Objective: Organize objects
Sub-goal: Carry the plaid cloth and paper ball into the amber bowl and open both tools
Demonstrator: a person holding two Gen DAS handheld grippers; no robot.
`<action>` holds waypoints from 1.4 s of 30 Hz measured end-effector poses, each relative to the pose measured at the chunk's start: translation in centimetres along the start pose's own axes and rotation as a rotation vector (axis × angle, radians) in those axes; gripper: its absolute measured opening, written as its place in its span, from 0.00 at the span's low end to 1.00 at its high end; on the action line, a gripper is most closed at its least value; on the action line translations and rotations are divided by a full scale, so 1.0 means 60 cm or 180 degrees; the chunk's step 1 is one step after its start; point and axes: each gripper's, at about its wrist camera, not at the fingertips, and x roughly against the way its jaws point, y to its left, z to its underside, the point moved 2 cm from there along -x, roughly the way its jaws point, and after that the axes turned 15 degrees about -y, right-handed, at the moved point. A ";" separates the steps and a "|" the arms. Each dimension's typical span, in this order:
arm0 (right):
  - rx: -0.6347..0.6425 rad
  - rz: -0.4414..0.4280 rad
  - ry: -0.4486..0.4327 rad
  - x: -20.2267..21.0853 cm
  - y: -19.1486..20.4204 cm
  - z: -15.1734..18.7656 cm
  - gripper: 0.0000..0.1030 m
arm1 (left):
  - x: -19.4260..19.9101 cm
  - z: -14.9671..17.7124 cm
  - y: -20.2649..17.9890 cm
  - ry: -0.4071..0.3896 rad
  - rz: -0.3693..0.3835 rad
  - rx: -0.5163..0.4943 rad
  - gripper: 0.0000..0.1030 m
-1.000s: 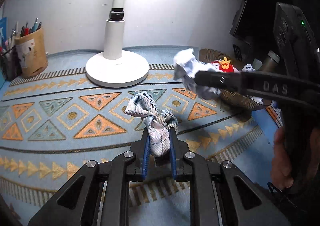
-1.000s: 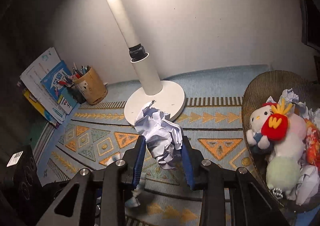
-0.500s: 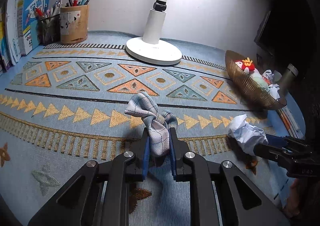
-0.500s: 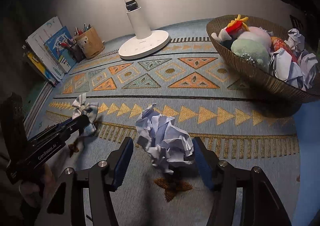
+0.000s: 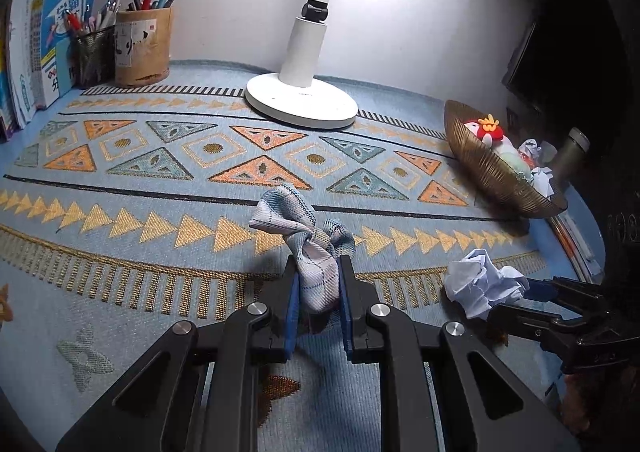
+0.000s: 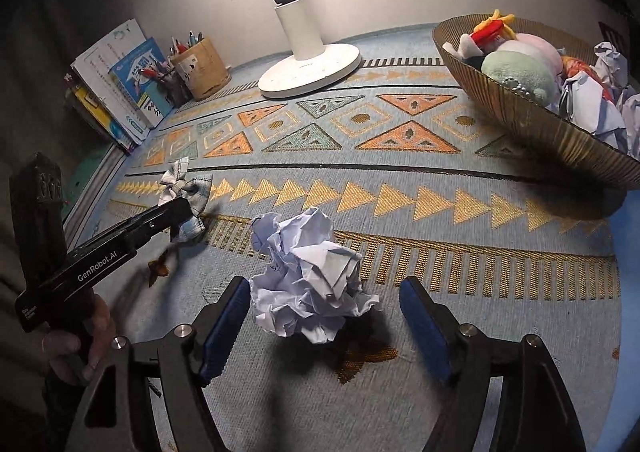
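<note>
My left gripper [image 5: 319, 306] is shut on a blue plaid fabric bow [image 5: 306, 236] and holds it low over the patterned mat; the bow also shows in the right wrist view [image 6: 185, 192]. My right gripper [image 6: 326, 322] is open, its blue pads apart on either side of a crumpled white paper ball [image 6: 310, 284] that rests on the mat. The ball touches the left pad's tip and is apart from the right pad. The ball shows at the right in the left wrist view [image 5: 482, 282].
A woven brown basket [image 6: 520, 120] with plush toys and crumpled papers stands at the right. A white lamp base [image 5: 301, 102] stands at the back, pen cups [image 5: 142, 46] and books [image 5: 36, 48] at the back left. The blue patterned mat [image 5: 160, 212] covers the desk.
Both grippers came down and back from near the lamp to the mat's front. My right gripper opened and let go of the paper ball. My left gripper kept its hold on the bow.
</note>
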 end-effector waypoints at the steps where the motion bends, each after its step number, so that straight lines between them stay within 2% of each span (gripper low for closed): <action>1: 0.0026 -0.0005 0.0014 -0.003 0.004 0.001 0.74 | 0.000 0.000 -0.002 -0.0001 -0.0005 -0.0024 0.14; 6: 0.0080 0.0023 0.0011 -0.012 0.018 0.007 0.74 | -0.003 0.002 -0.007 0.0017 -0.0113 -0.0118 0.14; 10: 0.0113 0.0158 -0.0045 -0.016 0.021 0.012 0.74 | -0.006 0.004 -0.012 0.0047 -0.0156 -0.0187 0.14; 11: 0.0139 0.0205 -0.0036 -0.018 0.021 0.013 0.66 | -0.006 0.004 -0.013 0.0052 -0.0171 -0.0196 0.14; 12: 0.0163 0.0217 -0.0047 -0.017 0.021 0.013 0.52 | -0.007 0.003 -0.014 0.0056 -0.0183 -0.0217 0.14; 13: 0.0159 0.0197 -0.0096 -0.012 0.020 0.011 0.51 | -0.007 0.002 -0.017 0.0046 -0.0180 -0.0235 0.14; 14: 0.0144 0.0199 -0.0172 -0.003 0.018 0.007 0.44 | -0.006 -0.001 -0.021 0.0031 -0.0154 -0.0237 0.14; 15: 0.0123 0.0186 -0.0255 0.009 0.015 0.002 0.43 | -0.005 -0.006 -0.026 0.0019 -0.0108 -0.0212 0.14; 18: 0.0062 0.0172 -0.0593 0.065 0.003 -0.030 0.42 | -0.006 -0.036 -0.060 -0.0084 0.0044 -0.0242 0.14; 21: 0.0042 0.0352 -0.0991 0.128 -0.029 -0.084 0.43 | -0.020 -0.082 -0.121 -0.0190 0.0310 -0.0390 0.14; 25: -0.0118 0.0680 -0.1376 0.185 -0.112 -0.162 0.43 | -0.066 -0.145 -0.217 -0.0263 0.0730 -0.0508 0.14; 28: -0.0499 0.0811 -0.1505 0.195 -0.196 -0.209 0.43 | -0.120 -0.175 -0.277 -0.0248 0.0988 -0.0490 0.14; 31: -0.0884 0.0833 -0.1461 0.175 -0.270 -0.246 0.43 | -0.183 -0.194 -0.318 -0.0146 0.1136 -0.0378 0.14; 33: -0.0990 0.0896 -0.1452 0.156 -0.306 -0.269 0.43 | -0.219 -0.204 -0.337 -0.0076 0.1140 -0.0343 0.14; 36: -0.1052 0.1035 -0.1434 0.129 -0.343 -0.297 0.45 | -0.254 -0.218 -0.364 -0.0113 0.1124 -0.0441 0.15; 38: -0.1092 0.1079 -0.1434 0.106 -0.359 -0.312 0.45 | -0.277 -0.226 -0.378 -0.0083 0.1223 -0.0405 0.16; 40: -0.1114 0.1114 -0.1410 0.086 -0.377 -0.326 0.51 | -0.296 -0.229 -0.390 -0.0071 0.1275 -0.0439 0.26; 41: -0.1140 0.1130 -0.1353 0.076 -0.384 -0.330 0.61 | -0.304 -0.231 -0.394 -0.0064 0.1294 -0.0431 0.40; 42: -0.1183 0.1143 -0.1327 0.070 -0.390 -0.330 0.65 | -0.312 -0.231 -0.393 -0.0039 0.1294 -0.0409 0.47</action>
